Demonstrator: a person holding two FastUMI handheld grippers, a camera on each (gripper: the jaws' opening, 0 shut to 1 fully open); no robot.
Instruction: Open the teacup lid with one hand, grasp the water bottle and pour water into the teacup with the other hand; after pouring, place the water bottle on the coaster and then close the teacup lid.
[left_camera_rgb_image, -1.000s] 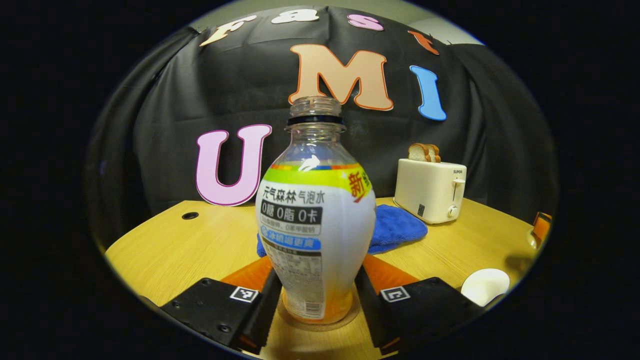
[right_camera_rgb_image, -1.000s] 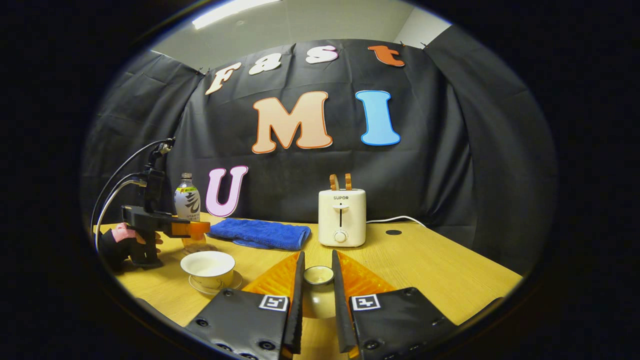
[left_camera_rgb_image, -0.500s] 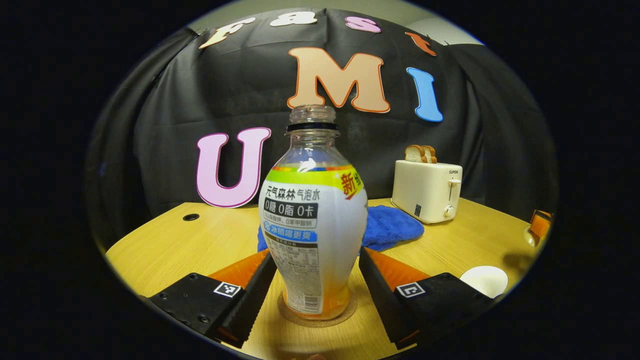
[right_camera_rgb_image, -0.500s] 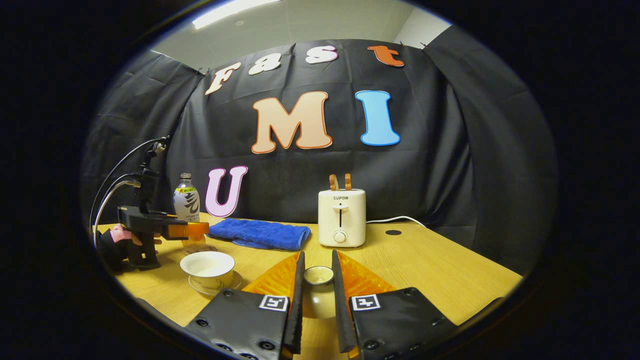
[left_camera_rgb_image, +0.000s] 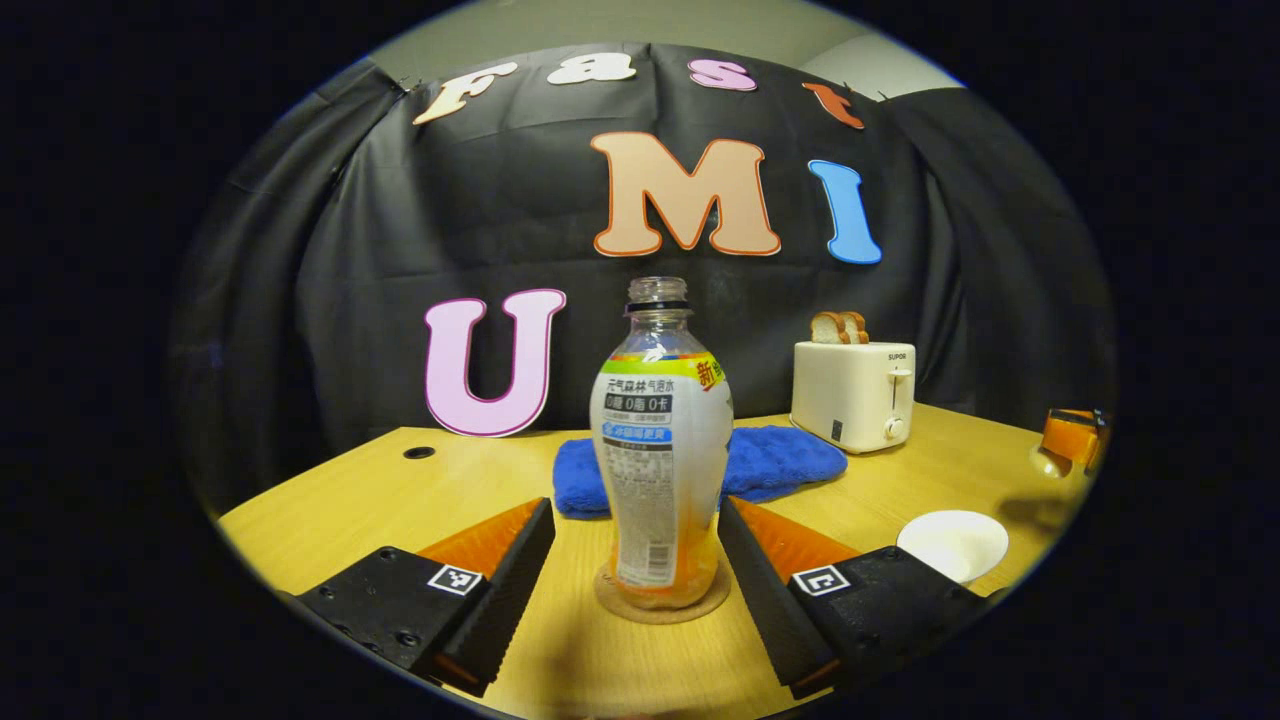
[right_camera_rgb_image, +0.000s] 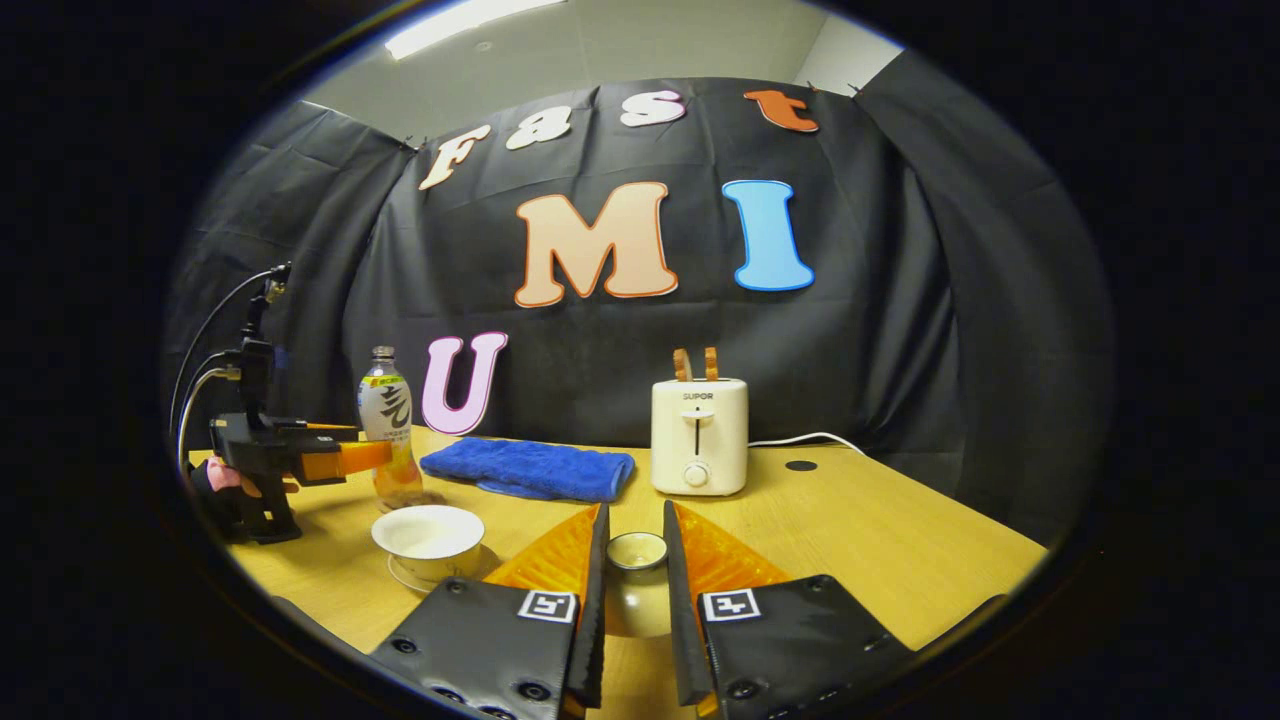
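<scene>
Lid (right_camera_rgb_image: 637, 590) pinched in right gripper (right_camera_rgb_image: 634, 592), teacup (right_camera_rgb_image: 428, 537) open ahead and to its left.

Bottle (left_camera_rgb_image: 660, 450) upright on coaster (left_camera_rgb_image: 661, 603), between wide-spread fingers of left gripper (left_camera_rgb_image: 640, 560), untouched. Cup on saucer (right_camera_rgb_image: 402, 572) just right of bottle on table (right_camera_rgb_image: 860, 540); right gripper nearer, closing move down-left from it. Lid's rim hidden between fingers; water level in cup unclear. Cup cut off (left_camera_rgb_image: 952, 543) by left gripper.

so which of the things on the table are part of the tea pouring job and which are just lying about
Part of the job:
water bottle
coaster under it
teacup
teacup lid, held in the right gripper
left gripper, open around the bottle

Just lying about:
toaster with bread slices
blue cloth
</scene>
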